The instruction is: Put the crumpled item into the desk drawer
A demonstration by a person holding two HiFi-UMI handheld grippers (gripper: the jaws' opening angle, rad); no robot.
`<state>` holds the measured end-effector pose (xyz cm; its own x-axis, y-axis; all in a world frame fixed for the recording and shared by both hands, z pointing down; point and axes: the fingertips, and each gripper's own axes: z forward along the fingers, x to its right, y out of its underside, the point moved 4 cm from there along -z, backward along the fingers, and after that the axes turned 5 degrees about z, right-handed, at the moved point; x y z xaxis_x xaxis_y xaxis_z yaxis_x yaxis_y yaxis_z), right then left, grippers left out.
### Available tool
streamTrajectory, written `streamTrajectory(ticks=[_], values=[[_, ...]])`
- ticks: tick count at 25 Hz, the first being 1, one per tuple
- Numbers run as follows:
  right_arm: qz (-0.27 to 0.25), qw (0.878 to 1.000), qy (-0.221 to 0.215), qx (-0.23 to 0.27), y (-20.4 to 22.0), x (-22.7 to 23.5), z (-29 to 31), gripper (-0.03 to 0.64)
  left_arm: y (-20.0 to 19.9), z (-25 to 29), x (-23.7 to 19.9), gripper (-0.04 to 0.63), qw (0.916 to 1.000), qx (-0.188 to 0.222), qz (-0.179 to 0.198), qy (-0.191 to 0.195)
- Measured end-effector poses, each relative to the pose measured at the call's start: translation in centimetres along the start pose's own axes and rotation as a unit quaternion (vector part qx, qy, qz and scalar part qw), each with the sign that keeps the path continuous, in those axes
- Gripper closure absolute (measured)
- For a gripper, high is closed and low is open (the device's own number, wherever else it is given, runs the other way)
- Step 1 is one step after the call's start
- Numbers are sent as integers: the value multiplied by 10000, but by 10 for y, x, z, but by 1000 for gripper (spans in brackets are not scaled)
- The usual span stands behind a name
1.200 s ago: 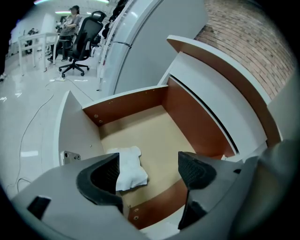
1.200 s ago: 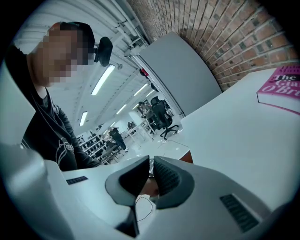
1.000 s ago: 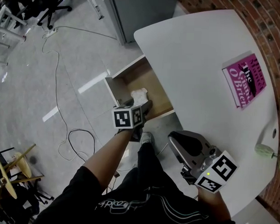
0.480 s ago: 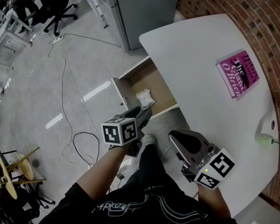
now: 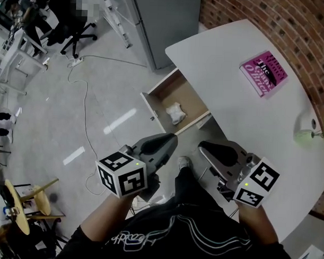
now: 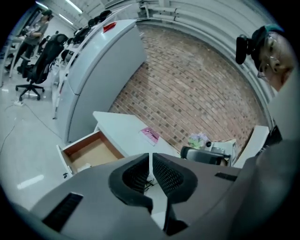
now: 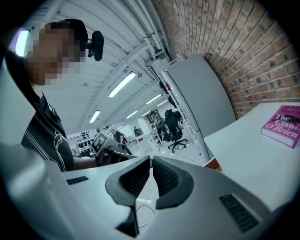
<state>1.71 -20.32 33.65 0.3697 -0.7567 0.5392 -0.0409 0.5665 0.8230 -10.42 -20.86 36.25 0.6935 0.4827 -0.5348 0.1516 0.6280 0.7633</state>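
There was one white counter (image 5: 242,118) with one open drawer (image 5: 164,90), and one crumpled item (image 5: 176,113) lay in that drawer. One pink book (image 5: 263,72) and one pale green object (image 5: 305,135) sat on the counter. Two grippers were in view: the left gripper (image 5: 171,138), whose jaws had just been closing with nothing between them, and the right gripper (image 5: 203,148). Beyond stood one grey cabinet (image 5: 166,20) and one black office chair (image 5: 79,28), and one white cable (image 5: 86,100) trailed across the floor.

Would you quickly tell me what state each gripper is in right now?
Left gripper: closed, jaws have just shut, nothing between them.
Right gripper: closed, nothing held.
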Motion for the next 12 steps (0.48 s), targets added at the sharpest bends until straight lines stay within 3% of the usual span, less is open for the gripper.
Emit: streamTrajectory(ticks=[6, 12], values=[[-322, 9992, -193, 97, -22, -52, -23, 563, -17, -56, 62, 567, 9990, 210, 351, 197], [-464, 9980, -286, 315, -39, -92, -32, 563, -34, -95, 96, 568, 9964, 472, 643, 277]])
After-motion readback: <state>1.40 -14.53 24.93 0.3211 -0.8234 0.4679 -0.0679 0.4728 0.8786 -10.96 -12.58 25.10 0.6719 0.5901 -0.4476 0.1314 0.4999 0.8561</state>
